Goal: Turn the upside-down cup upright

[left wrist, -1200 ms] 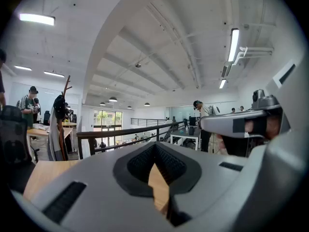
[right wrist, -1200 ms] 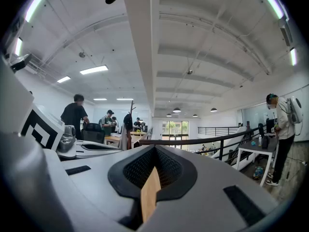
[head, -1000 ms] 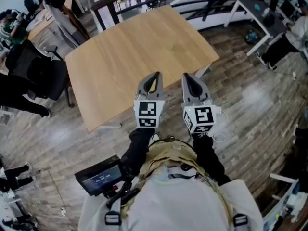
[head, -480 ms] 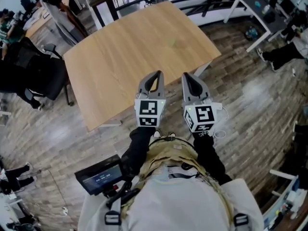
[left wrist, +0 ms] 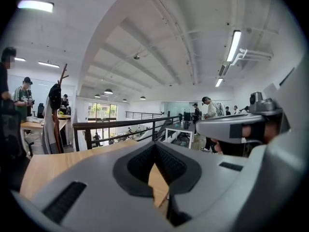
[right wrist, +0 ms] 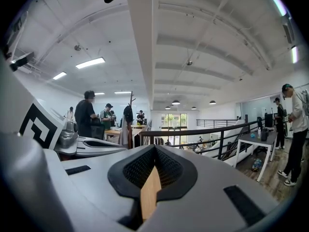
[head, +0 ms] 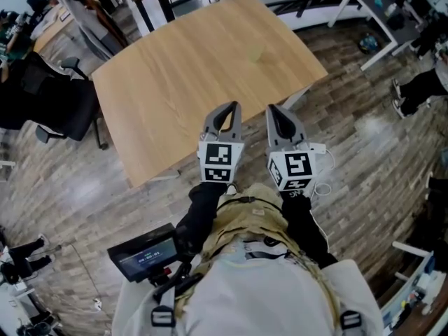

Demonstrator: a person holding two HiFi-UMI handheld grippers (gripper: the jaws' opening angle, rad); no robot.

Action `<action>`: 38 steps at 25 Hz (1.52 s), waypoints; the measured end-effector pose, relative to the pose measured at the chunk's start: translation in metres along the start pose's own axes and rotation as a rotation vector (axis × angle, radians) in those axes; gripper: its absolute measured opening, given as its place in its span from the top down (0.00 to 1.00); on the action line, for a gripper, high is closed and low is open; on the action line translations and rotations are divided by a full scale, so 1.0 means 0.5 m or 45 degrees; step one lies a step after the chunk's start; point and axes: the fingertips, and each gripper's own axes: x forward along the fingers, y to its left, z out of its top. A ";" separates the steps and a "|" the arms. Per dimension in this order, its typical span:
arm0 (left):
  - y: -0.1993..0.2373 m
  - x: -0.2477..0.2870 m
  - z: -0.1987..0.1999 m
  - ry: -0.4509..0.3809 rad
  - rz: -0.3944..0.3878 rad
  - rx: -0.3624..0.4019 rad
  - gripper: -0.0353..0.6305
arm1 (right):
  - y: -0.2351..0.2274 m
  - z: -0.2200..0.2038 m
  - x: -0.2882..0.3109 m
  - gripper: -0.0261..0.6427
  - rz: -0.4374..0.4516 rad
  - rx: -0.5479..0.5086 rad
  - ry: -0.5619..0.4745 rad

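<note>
1. Head view is showing the left gripper (head: 227, 108) and the right gripper (head: 274, 109) hanging side by side, just apart. Their tips are reaching over the near part of the wooden table (head: 175, 82), and both are pointing away from the person.
2. Left gripper view is showing its jaws pressing together at the tips with nothing between them. Only a wedge of table wood is showing through the gap behind the pads.
3. Right gripper view is showing the same: its jaws are sitting fully closed and gripping nothing.
4. The cup (head: 256, 54) is appearing only as a small, pale, see-through shape on the far right part of the table top, well apart from both grippers. It is too faint to tell which way up it is standing.
5. A black chair (head: 66, 107) is standing at the table's left side, and a small screen (head: 140, 256) is hanging by the person's left hip above the plank floor (head: 364, 138).
</note>
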 end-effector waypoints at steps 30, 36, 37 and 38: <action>0.187 0.456 0.074 0.058 0.195 -0.003 0.94 | -0.261 -0.014 0.449 0.93 0.195 0.095 0.061; 0.218 0.510 0.067 0.106 0.241 -0.038 0.94 | -0.300 -0.040 0.511 0.93 0.225 0.113 0.126; 0.226 0.512 0.057 0.125 0.247 -0.051 0.94 | -0.299 -0.051 0.519 0.93 0.226 0.118 0.150; 0.235 0.514 0.047 0.143 0.252 -0.061 0.94 | -0.299 -0.062 0.526 0.93 0.224 0.122 0.172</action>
